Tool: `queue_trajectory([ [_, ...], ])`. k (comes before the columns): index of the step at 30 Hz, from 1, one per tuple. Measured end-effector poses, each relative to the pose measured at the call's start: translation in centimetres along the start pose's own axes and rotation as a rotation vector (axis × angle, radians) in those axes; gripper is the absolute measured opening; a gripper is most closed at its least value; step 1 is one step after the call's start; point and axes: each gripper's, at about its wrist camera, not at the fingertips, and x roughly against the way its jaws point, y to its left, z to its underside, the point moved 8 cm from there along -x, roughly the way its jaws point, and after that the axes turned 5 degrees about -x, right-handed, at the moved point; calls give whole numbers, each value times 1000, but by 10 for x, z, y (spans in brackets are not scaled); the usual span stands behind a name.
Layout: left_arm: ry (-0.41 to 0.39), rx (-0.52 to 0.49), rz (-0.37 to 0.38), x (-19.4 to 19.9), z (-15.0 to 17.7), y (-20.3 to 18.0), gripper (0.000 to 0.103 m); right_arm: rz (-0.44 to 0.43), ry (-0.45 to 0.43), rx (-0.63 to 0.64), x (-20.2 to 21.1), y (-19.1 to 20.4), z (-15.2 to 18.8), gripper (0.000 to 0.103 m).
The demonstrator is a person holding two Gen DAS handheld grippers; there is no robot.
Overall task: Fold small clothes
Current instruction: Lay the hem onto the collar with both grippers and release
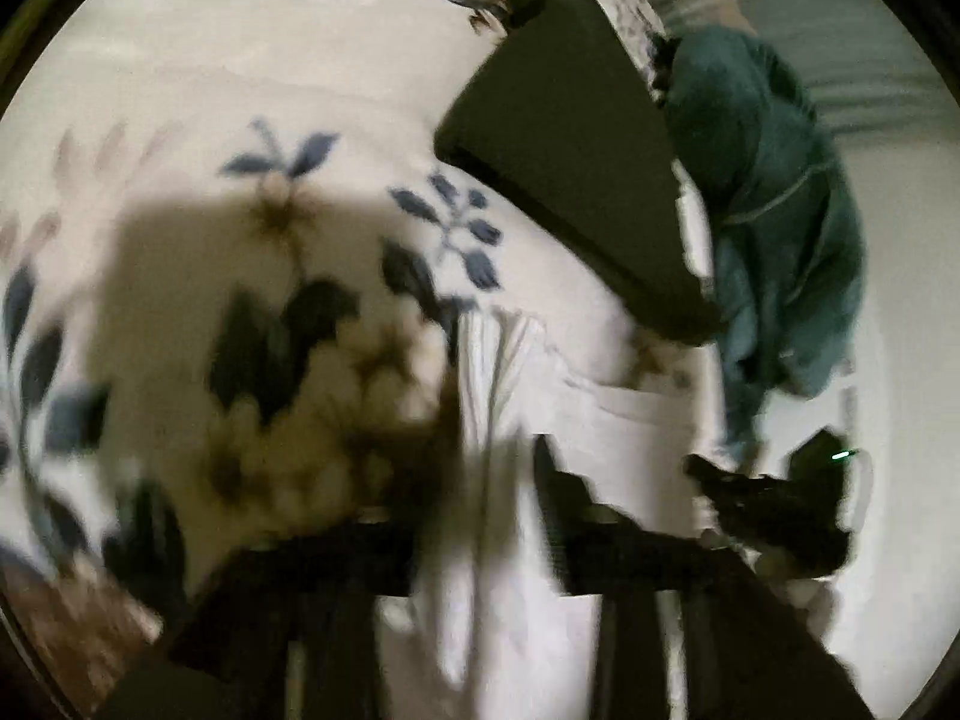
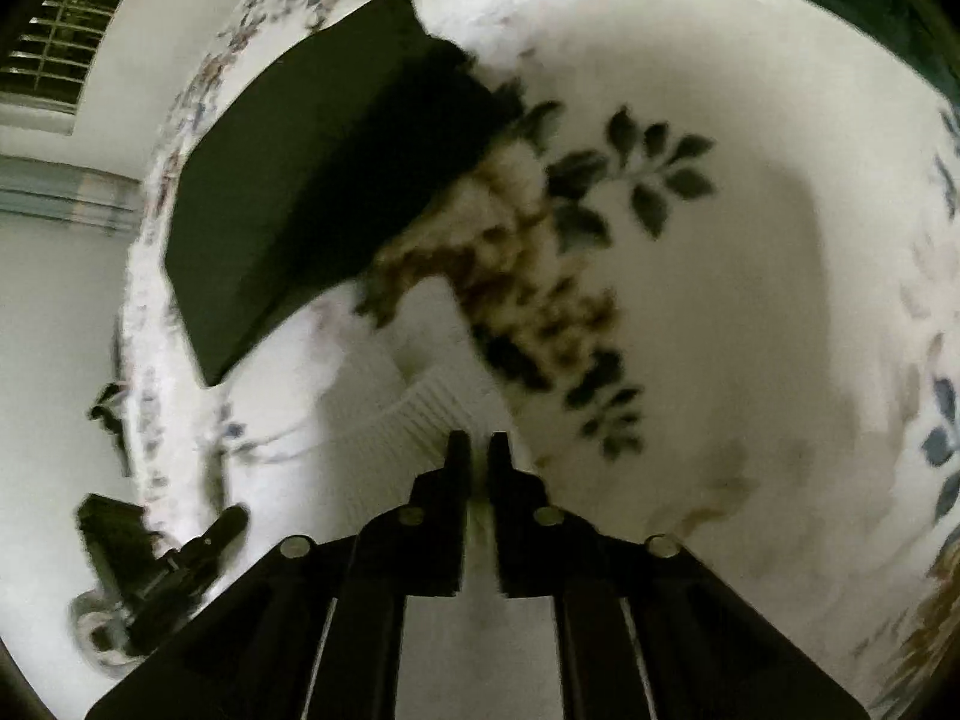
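two claws show, one white garment, one dark folded piece, one teal garment, all on a bed with a floral bedspread. the white garment, ribbed at its hem, lies crumpled on the bedspread just ahead of both claws. the dark folded piece lies flat just beyond it, one corner near the bed's edge, where pale floor shows. the teal garment sits bunched at that edge, touching the dark piece's far side. much of the bedspread toward the flower print is bare cloth. the right claw has its fingers drawn nearly together, a thin strip of white cloth between them. the left claw is blurred; white cloth runs up between its fingers, but i cannot tell whether it is gripped.
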Motion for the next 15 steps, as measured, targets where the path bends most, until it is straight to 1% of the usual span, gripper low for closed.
queue_trajectory([
  [1,-15,19,29,10,7,-2,52,-15,6,10,8,0,6,53],
  [2,-17,22,36,12,12,-4,52,-28,11,10,13,-3,11,64],
  [3,-5,18,33,13,19,-7,52,-47,29,5,16,-6,19,64],
  [4,13,1,29,10,31,-11,49,-54,60,-3,15,-9,28,64],
  [5,10,-11,9,12,36,-12,41,-58,101,-16,12,-15,38,64],
  [6,0,-38,-19,11,43,-14,25,-67,131,-29,8,-19,49,64],
  [7,-4,-47,-30,9,47,-16,10,-71,134,-36,6,-22,55,46],
  [8,-25,-42,-48,12,48,-15,10,-67,123,-26,5,-24,60,7],
  [10,-64,-13,-85,19,46,-6,8,-41,41,-5,14,-25,61,7],
  [12,-60,-6,-127,19,45,7,7,2,-11,-14,20,-34,56,7],
  [13,-45,4,-116,17,47,10,7,-3,5,-24,17,-37,56,7],
  [14,-34,-2,-125,17,48,12,7,-4,26,-33,12,-39,57,7],
  [15,-28,-32,-145,17,48,8,7,12,33,-24,7,-38,57,7],
])
